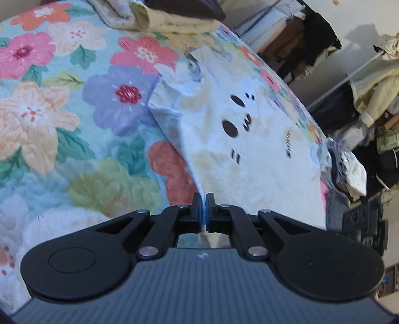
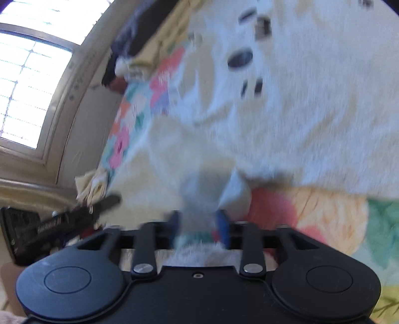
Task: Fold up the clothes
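White t-shirt (image 1: 249, 134) with a cartoon face print (black oval eyes, small curly mouth, short dash whiskers) lies spread on the floral quilt (image 1: 74, 104), stretching forward and to the right from the left gripper (image 1: 204, 199). Left gripper's jaws pressed together, pinching the shirt's near edge; fabric lifts in a taut ridge straight ahead of the fingertips, blue pads visible against the cloth. Small line of dark writing on the shirt, ahead-right of the left claw, too blurred to read. Folded cream and dark clothes (image 1: 174, 17) stacked far ahead at the quilt's far edge. Dark clutter and hanging garments (image 1: 374, 94) off to the right, beyond the bed. Right wrist view is motion-blurred: right gripper (image 2: 199, 219) with jaws spread part way, blue pads apart, a strip of white shirt (image 2: 286, 112) fabric running between them; cannot tell whether the pads actually grip it. Shirt body fills the area ahead and right of the right claw, face print upper centre. Window (image 2: 30, 74) far left; black object (image 2: 49, 226) with white lettering just left of the claw, lettering unreadable. Quilt shows right of the claw.
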`<action>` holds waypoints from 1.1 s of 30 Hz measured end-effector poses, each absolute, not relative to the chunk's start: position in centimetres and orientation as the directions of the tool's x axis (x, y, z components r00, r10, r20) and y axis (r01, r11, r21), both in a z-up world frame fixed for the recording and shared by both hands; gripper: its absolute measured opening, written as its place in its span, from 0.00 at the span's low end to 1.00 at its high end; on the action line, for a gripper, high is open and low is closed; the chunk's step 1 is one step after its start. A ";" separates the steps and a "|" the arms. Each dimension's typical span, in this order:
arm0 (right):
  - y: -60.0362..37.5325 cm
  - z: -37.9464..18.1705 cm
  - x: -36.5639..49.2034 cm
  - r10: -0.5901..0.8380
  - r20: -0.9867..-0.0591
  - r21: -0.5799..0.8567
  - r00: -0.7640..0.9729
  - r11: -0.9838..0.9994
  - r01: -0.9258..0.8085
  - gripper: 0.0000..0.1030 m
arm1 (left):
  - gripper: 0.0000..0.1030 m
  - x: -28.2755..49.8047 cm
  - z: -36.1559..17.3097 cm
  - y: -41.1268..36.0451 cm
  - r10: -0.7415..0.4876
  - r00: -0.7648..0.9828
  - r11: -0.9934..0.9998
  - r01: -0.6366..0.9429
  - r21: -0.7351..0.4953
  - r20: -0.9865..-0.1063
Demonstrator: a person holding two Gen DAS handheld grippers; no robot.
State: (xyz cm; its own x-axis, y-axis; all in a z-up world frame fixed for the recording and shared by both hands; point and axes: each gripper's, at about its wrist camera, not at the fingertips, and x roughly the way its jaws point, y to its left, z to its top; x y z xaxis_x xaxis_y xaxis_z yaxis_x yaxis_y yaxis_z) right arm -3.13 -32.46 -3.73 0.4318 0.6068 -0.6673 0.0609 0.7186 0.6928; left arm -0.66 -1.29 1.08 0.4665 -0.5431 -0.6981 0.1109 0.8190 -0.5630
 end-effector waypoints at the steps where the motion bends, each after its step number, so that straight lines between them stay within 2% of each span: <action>1: -32.7 -3.0 -3.4 0.562 -0.682 0.659 0.467 0.750 0.060 0.60 | 0.02 -0.9 1.1 -1.6 -0.536 0.461 0.826 0.115 -0.551 -0.707; 3: -33.4 -2.1 -4.3 0.484 -0.693 0.610 0.534 0.789 0.076 0.63 | 0.02 -1.4 1.3 -2.0 -0.529 0.452 0.835 0.124 -0.537 -0.718; 9: -38.1 -3.3 -7.3 0.355 -0.705 0.592 0.614 0.772 0.232 0.64 | 0.04 -1.9 2.4 -1.7 -0.529 0.468 0.837 0.149 -0.527 -0.708; 14: -38.7 -3.8 -7.2 0.348 -0.693 0.599 0.631 0.765 0.236 0.64 | 0.04 -1.9 4.6 -0.9 -0.480 0.549 0.864 0.161 -0.478 -0.684; 16: -37.7 -3.5 -5.0 0.371 -0.702 0.589 0.608 0.782 0.202 0.64 | 0.04 -0.6 4.8 -1.3 -0.493 0.556 0.863 0.212 -0.459 -0.669; 19: -34.4 -1.7 -0.1 0.374 -0.741 0.503 0.558 0.859 0.092 0.65 | 0.18 3.7 3.9 -2.5 -0.521 0.517 0.853 0.298 -0.428 -0.679; 21: -31.4 -0.1 2.9 0.365 -0.741 0.447 0.564 0.894 0.009 0.67 | 0.18 7.5 2.8 -3.3 -0.474 0.538 0.879 0.236 -0.415 -0.697; 23: -29.4 0.6 5.7 0.375 -0.720 0.446 0.583 0.894 -0.024 0.76 | 0.27 11.4 1.6 -3.9 -0.466 0.569 0.878 0.200 -0.435 -0.677; 24: -28.8 0.4 7.0 0.362 -0.716 0.451 0.597 0.893 0.000 0.78 | 0.40 13.4 0.9 -4.4 -0.459 0.570 0.881 0.188 -0.435 -0.682; 25: -28.3 0.1 8.3 0.344 -0.715 0.451 0.609 0.892 0.025 0.78 | 0.44 15.3 -0.1 -5.0 -0.415 0.563 0.903 0.159 -0.398 -0.715; 28: -27.6 -1.9 11.0 0.250 -0.738 0.408 0.627 0.905 0.119 0.78 | 0.44 19.7 -2.5 -6.7 -0.283 0.554 0.958 0.127 -0.257 -0.783; 32: -27.7 -4.1 10.7 0.197 -0.709 0.413 0.678 0.894 0.173 0.78 | 0.45 22.1 -5.1 -6.4 -0.298 0.594 0.951 0.114 -0.288 -0.747; 33: -27.5 -4.3 10.4 0.202 -0.699 0.409 0.685 0.900 0.151 0.78 | 0.49 22.3 -5.5 -6.2 -0.292 0.601 0.951 0.099 -0.293 -0.744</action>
State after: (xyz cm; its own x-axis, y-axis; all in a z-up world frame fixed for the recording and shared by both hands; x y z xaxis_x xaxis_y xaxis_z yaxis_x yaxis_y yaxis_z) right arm 10.44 -27.53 -4.32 0.6854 0.2024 -0.6994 0.1513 0.9000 0.4088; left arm 22.28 -6.16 -5.48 0.6008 -0.2925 -0.7440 0.0994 0.9508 -0.2935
